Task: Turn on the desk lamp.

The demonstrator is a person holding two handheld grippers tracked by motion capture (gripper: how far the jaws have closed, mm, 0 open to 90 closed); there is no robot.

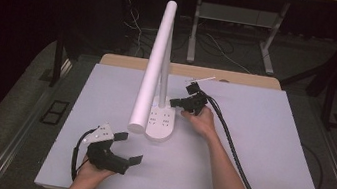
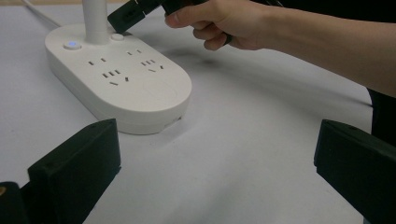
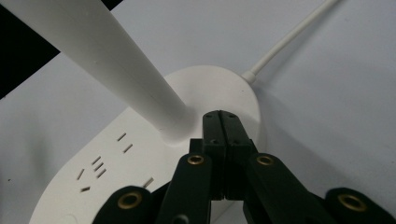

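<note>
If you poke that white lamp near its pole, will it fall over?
Probably not. The lamp stands on a broad, flat base, so it should stay put. The shut right tongs press low down, by the pole. A shove up high on the long head might tip it.

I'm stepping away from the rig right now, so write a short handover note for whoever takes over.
Right gripper: jaws shut, empty, tip at the round button beside the stem on the lamp base; contact with it can't be confirmed.
Left gripper: open, empty, resting on the table in front of the base.
Lamp: mid-table, head unlit; a blue light glows on the base.
Done: approach. Left: probably press the button, then withdraw.
</note>
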